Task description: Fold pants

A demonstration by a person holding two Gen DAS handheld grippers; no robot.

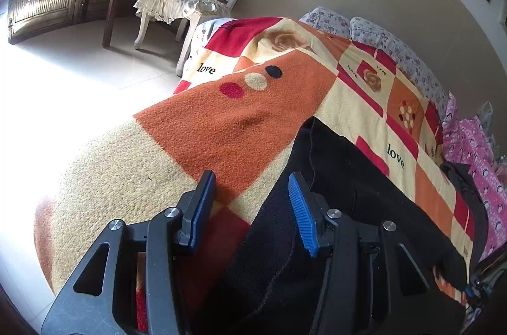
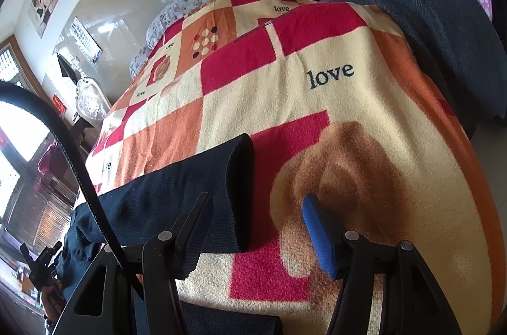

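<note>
pants [image 1: 332, 208] run under the left gripper [image 1: 252, 186] and off the bottom edge. in the right view, a second cuff [image 2: 240, 324] is cut by the bottom edge; cable [image 2: 73, 164] crosses the pants.

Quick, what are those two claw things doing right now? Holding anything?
Left gripper: open, holding nothing, poised over the edge of the dark pants.
Right gripper: open, holding nothing, poised at the pants' leg cuff.
</note>
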